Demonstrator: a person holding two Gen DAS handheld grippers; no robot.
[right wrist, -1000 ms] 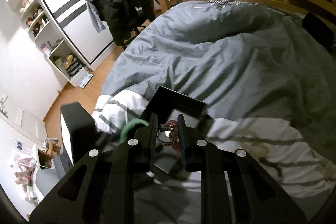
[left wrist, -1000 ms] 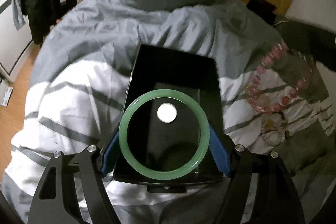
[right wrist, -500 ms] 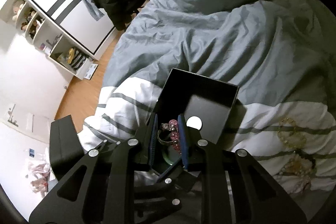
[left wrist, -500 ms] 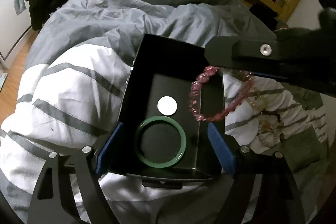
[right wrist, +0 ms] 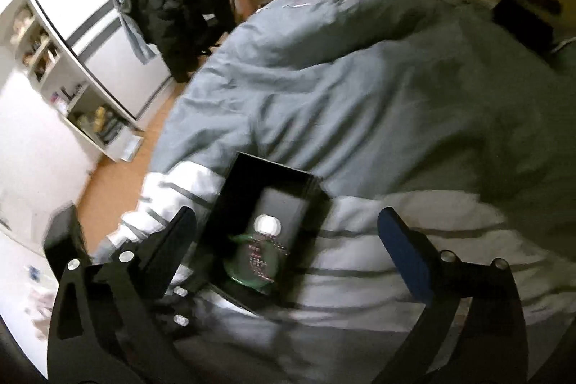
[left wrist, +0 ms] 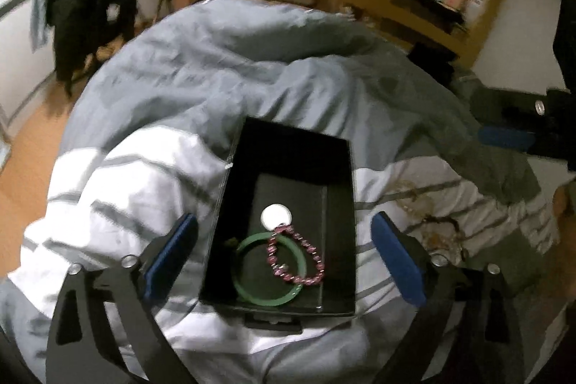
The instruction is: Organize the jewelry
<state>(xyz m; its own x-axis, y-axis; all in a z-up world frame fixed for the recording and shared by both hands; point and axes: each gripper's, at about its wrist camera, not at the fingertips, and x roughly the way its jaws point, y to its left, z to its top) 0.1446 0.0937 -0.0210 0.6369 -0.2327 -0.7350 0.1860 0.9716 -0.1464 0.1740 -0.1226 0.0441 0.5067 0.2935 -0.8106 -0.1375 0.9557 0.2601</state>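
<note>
Bracelet (left wrist: 295, 258) lay dropped across the bangle (left wrist: 270, 270) inside the box (left wrist: 230, 225), both grippers (left wrist: 284, 261) (right wrist: 288, 251) having just opened wide and empty; next, probably, the beads (left wrist: 435, 233) right of the box.

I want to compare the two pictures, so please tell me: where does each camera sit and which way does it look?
Left wrist: sits on the left gripper, looks down into the black box on the bed; its open blue-padded fingers show.
Right wrist: sits on the right gripper, looks down at the box from its right; its open fingers show.
Shared: box, green bangle, pink bracelet, white disc, duvet.
</note>
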